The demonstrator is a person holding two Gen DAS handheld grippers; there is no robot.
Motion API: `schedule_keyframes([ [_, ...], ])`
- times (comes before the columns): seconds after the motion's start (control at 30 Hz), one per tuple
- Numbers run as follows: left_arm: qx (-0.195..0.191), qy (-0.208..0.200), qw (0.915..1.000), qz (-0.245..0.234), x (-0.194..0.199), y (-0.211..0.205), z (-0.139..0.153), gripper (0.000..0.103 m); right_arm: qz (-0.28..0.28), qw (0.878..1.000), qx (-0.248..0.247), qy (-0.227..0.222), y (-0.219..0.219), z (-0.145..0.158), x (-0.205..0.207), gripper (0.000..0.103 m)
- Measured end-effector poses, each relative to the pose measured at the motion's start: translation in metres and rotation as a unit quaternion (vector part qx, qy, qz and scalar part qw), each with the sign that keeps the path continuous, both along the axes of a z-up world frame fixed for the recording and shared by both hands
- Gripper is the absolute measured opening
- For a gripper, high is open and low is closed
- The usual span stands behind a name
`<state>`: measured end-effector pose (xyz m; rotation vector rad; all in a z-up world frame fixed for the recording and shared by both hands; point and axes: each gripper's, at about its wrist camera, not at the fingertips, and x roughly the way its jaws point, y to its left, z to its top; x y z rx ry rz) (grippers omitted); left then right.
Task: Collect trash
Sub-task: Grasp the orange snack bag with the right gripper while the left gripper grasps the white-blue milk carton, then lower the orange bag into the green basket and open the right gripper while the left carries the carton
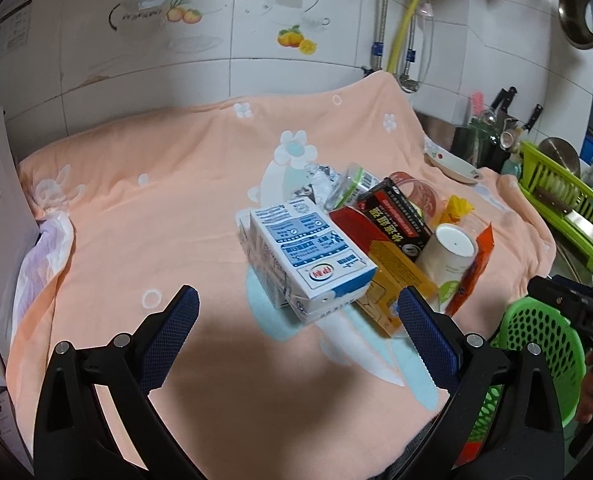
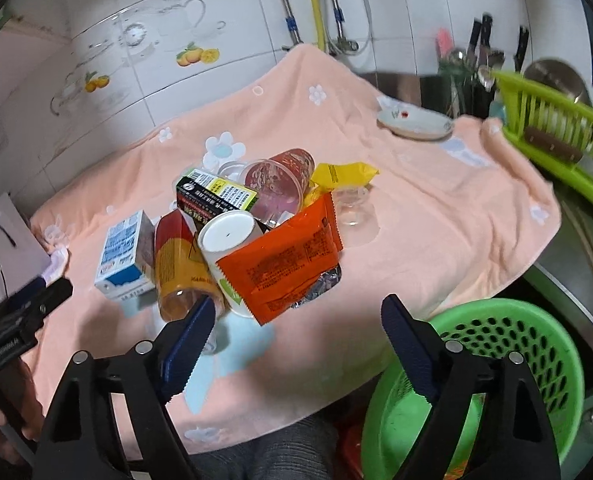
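Note:
A pile of trash lies on the peach floral cloth (image 1: 156,220). It holds a blue-and-white milk carton (image 1: 308,252), also in the right wrist view (image 2: 124,252), a red-and-yellow box (image 1: 380,264), a black box (image 1: 396,216), a white cup (image 1: 448,252) and an orange wrapper (image 2: 280,264). A yellow wrapper (image 2: 342,174) and a red-printed plastic cup (image 2: 280,180) lie behind. My left gripper (image 1: 296,320) is open and empty, just in front of the milk carton. My right gripper (image 2: 296,320) is open and empty, in front of the orange wrapper.
A green perforated basket (image 2: 496,364) stands low at the right, beside the cloth's edge. A white dish (image 2: 414,122) sits at the back right. A green dish rack (image 2: 556,132) and a knife block (image 1: 496,128) stand farther right. A tiled wall is behind.

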<state>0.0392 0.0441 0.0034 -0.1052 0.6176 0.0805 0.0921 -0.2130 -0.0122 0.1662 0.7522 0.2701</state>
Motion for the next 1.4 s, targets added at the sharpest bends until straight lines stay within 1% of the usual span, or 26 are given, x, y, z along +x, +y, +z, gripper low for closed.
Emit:
schedule_keyframes([
  [0.2,-0.009,0.01,0.9999,0.004,0.007,0.005,-0.004,0.098,-0.001,0.998,0.053,0.044,-0.005,-0.003,0.038,0.074],
  [0.3,-0.01,0.012,0.9998,0.007,0.012,0.009,-0.004,0.098,-0.004,0.996,0.075,0.057,-0.006,-0.003,0.056,0.069],
  [0.47,-0.02,0.019,0.9996,0.008,0.025,0.015,-0.001,0.098,-0.013,0.992,0.095,0.08,-0.003,-0.004,0.085,0.061],
  [0.53,-0.024,0.023,0.9994,0.007,0.033,0.016,0.002,0.098,-0.018,0.99,0.103,0.098,-0.002,-0.011,0.098,0.058],
  [0.63,-0.04,0.036,0.9985,0.009,0.049,0.02,0.006,0.098,-0.027,0.987,0.105,0.121,-0.002,-0.022,0.111,0.05],
  [0.7,-0.049,0.044,0.9978,0.011,0.059,0.023,0.007,0.098,-0.029,0.985,0.107,0.129,-0.004,-0.027,0.116,0.048],
  [0.8,-0.056,0.058,0.9967,0.01,0.074,0.024,0.007,0.098,-0.026,0.985,0.108,0.13,-0.005,-0.03,0.117,0.045],
  [1.0,-0.081,0.105,0.991,0.013,0.107,0.023,-0.006,0.098,-0.011,0.988,0.101,0.121,-0.007,-0.025,0.109,0.039],
  [1.17,-0.082,0.13,0.9879,0.022,0.124,0.021,-0.014,0.097,-0.007,0.988,0.105,0.117,-0.012,-0.024,0.101,0.033],
  [1.23,-0.086,0.139,0.9864,0.018,0.13,0.021,-0.017,0.096,-0.004,0.988,0.107,0.114,-0.015,-0.024,0.097,0.032],
  [1.27,-0.084,0.143,0.986,0.017,0.132,0.021,-0.018,0.095,-0.003,0.988,0.108,0.112,-0.016,-0.023,0.095,0.032],
  [1.37,-0.08,0.156,0.9844,0.016,0.138,0.02,-0.023,0.088,-0.001,0.987,0.117,0.109,-0.02,-0.024,0.088,0.03],
  [1.4,-0.081,0.159,0.9839,0.014,0.139,0.02,-0.025,0.083,0.0,0.987,0.119,0.108,-0.022,-0.025,0.086,0.03],
])
